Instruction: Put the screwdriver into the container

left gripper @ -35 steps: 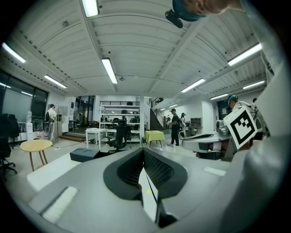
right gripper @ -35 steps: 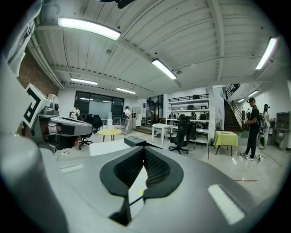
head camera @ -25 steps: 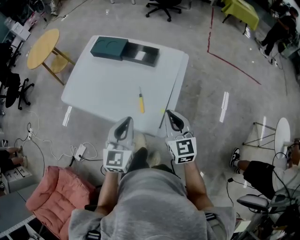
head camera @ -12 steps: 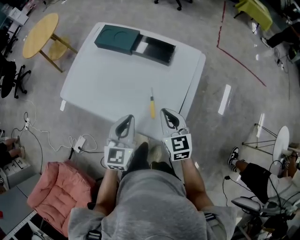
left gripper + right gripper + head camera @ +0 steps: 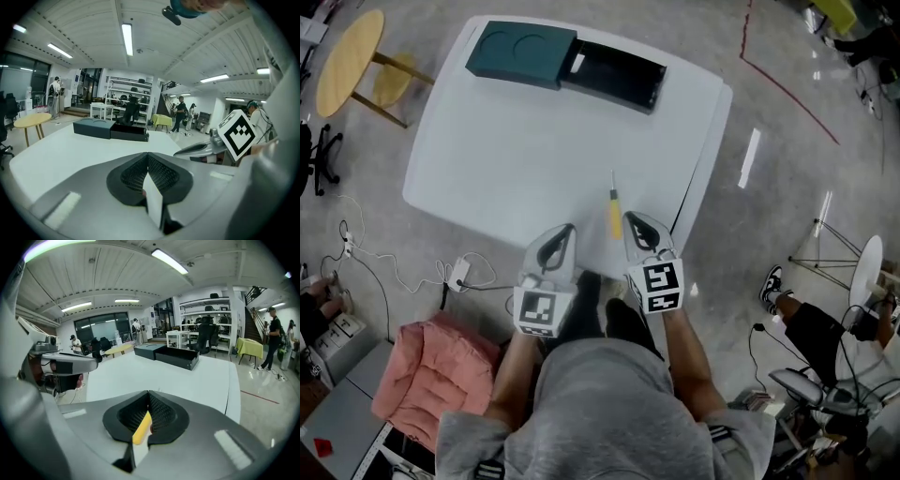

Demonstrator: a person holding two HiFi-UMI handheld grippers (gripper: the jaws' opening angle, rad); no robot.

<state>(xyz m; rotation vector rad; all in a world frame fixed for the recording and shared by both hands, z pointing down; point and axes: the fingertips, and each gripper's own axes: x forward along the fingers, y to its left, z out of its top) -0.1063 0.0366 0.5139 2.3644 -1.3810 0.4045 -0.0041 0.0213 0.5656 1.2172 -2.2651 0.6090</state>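
Observation:
A screwdriver (image 5: 615, 212) with a yellow handle lies near the front edge of the white table (image 5: 516, 159), its shaft pointing away from me. The container (image 5: 614, 75) is an open black tray at the table's far side, joined to a dark teal box (image 5: 522, 54). My right gripper (image 5: 629, 218) is shut and empty, its tip just right of the handle. In the right gripper view the yellow handle (image 5: 142, 427) shows through the gap behind the closed tips (image 5: 149, 392). My left gripper (image 5: 568, 229) is shut and empty, left of the screwdriver. It (image 5: 148, 153) faces the container (image 5: 112, 130).
A round wooden side table (image 5: 352, 61) stands left of the white table. A pink chair (image 5: 422, 375) and a power strip with cables (image 5: 459, 277) lie on the floor at the near left. A seated person (image 5: 811, 337) is at the right. Red tape (image 5: 787, 89) marks the floor.
Both grippers have come down and forward to the table's front edge. The right gripper's tip now sits beside the screwdriver handle. The screwdriver and container have not moved on the table.

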